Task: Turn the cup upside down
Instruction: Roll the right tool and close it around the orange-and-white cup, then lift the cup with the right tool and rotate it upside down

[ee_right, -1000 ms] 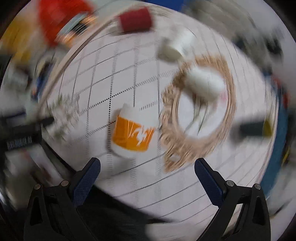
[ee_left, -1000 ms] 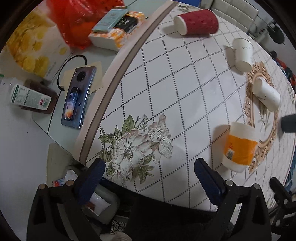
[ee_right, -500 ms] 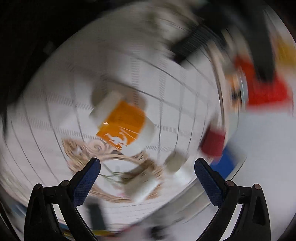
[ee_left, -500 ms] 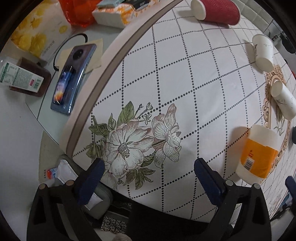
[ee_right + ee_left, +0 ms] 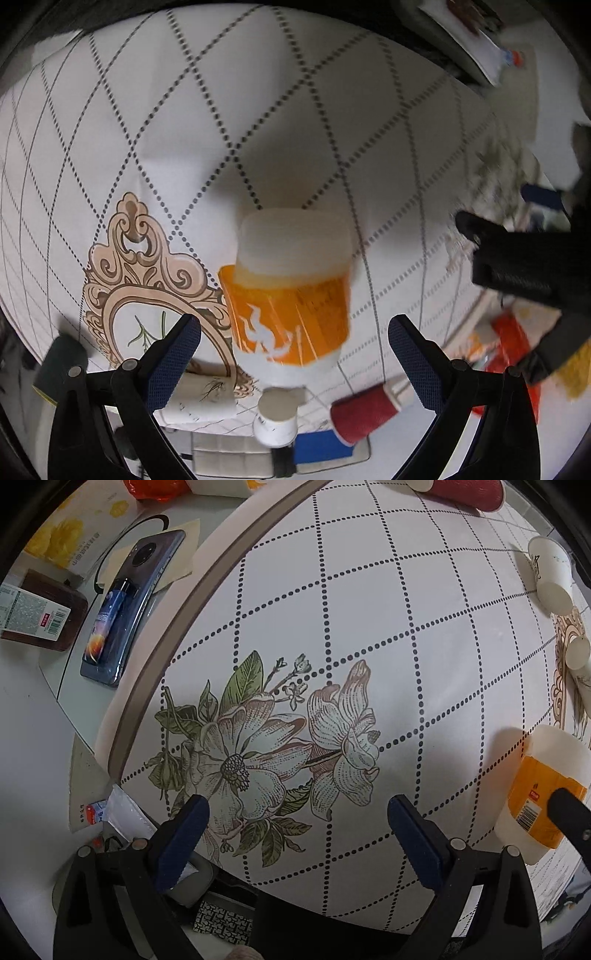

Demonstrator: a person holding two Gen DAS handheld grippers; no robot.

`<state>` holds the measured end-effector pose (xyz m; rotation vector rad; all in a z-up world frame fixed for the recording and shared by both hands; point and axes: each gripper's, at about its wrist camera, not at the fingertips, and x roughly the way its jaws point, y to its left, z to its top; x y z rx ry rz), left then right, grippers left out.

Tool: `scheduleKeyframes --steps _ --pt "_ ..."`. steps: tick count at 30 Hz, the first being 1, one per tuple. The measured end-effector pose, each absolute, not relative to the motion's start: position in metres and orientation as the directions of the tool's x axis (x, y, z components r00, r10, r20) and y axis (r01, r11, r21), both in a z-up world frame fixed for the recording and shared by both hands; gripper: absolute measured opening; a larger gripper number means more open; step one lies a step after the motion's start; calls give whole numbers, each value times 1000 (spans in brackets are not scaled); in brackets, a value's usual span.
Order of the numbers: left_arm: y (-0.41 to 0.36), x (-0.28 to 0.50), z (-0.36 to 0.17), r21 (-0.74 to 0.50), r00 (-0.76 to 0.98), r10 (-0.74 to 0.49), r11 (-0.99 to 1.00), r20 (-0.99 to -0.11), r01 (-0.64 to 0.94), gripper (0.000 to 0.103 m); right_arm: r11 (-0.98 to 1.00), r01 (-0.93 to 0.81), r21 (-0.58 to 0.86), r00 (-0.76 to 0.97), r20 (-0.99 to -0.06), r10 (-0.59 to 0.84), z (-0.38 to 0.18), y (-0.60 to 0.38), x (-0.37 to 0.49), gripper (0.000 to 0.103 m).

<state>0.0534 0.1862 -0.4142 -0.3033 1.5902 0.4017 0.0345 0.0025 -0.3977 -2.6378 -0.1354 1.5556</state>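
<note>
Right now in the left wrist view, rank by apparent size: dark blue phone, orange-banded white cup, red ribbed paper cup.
1. Dark blue phone
2. Orange-banded white cup, nearer, partly hidden
3. Red ribbed paper cup, cropped, so unsure

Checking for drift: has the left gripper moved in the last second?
Yes. The left gripper moved closer: the flower print has grown and slid up, now above its open fingers.

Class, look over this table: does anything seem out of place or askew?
Three cups lie on their sides: the red cup at the far edge and two white cups. The orange cup stands. Nothing looks spilled.
</note>
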Motion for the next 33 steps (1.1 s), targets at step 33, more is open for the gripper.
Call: scheduleKeyframes --steps 33 --pt "184 64 -413 85 -71 60 902 -996 -423 99 -994 47 -100 475 -873 111 -444 9 37 76"
